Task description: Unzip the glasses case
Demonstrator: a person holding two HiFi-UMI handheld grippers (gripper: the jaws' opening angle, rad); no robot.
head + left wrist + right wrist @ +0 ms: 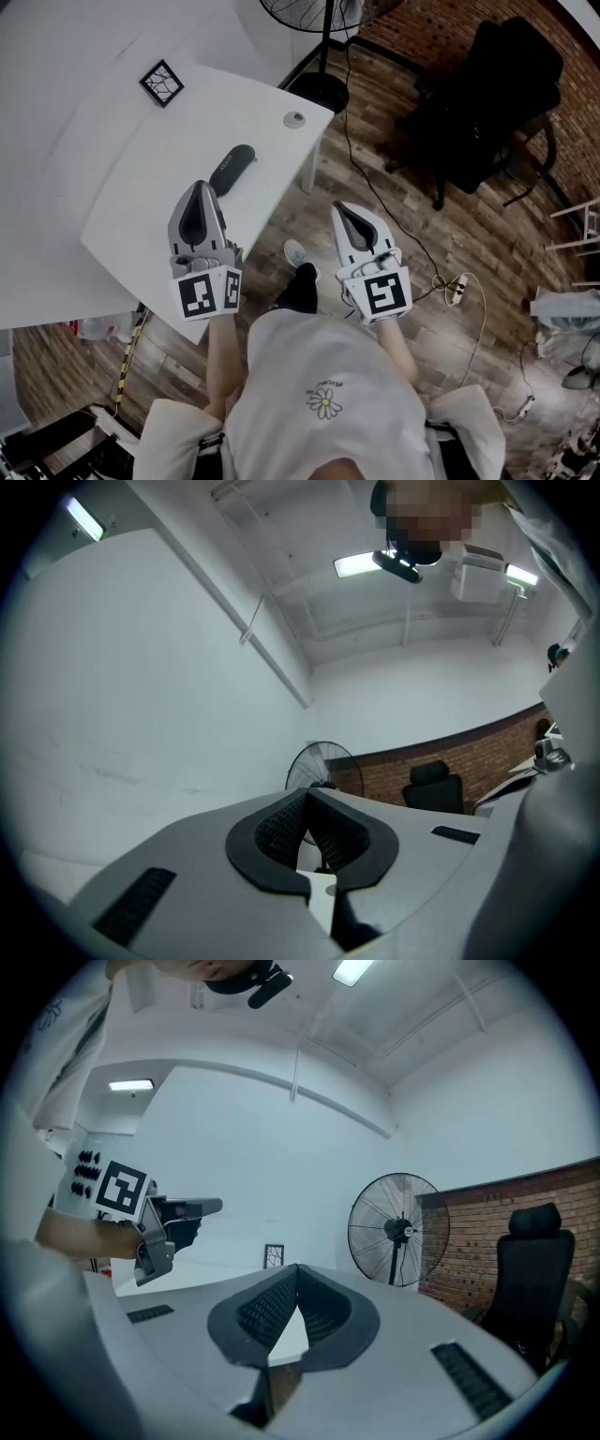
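Note:
The dark, elongated glasses case [232, 169] lies on the white table [131, 197], near its right edge. My left gripper [201, 186] hovers over the table just short of the case's near end, with its jaws together and nothing between them. My right gripper [339, 206] hangs over the wooden floor to the right of the table, also shut and empty. In the left gripper view the pads [281, 829] meet at the tip. The right gripper view shows its own pads [272, 1312] meeting, and the left gripper [173, 1213] off to the left. Neither gripper view shows the case.
A small framed pattern card [161, 82] and a round grey cap [294, 119] sit on the table. A standing fan [398, 1229] has its base [319, 89] beside the table's far corner. A black office chair [487, 94] and a power strip [457, 289] stand on the floor at right.

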